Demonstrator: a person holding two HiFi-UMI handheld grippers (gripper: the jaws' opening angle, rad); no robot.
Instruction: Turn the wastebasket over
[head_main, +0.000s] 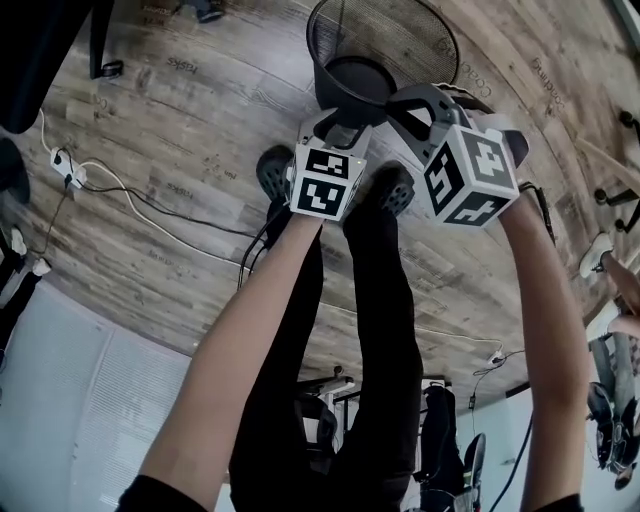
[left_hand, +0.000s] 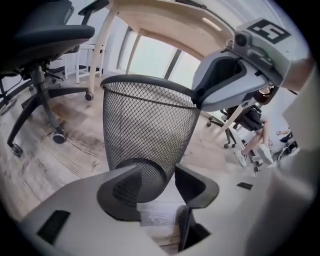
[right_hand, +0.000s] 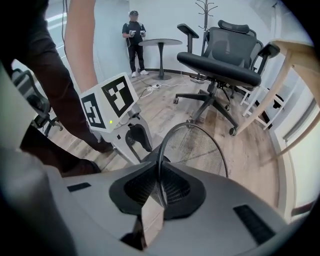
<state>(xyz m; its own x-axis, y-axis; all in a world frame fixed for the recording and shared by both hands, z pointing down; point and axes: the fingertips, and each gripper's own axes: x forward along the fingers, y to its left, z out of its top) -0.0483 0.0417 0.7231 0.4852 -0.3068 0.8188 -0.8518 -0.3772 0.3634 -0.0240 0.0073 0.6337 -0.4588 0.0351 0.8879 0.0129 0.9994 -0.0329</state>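
Plank floor (head_main: 180, 150), a chair (right_hand: 220, 60) and a desk (left_hand: 170, 22) nearby. The basket (head_main: 340, 60) sits rim up. The right gripper (right_hand: 159, 186) pinches its rim, and the left gripper (left_hand: 157, 182) gapes, its jaws on either side of the base.

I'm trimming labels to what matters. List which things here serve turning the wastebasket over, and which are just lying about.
Job in hand: mesh wastebasket; right gripper, shut on its rim; left gripper, open at its base.
Lying about: office chair; wooden desk; power strip; round table.
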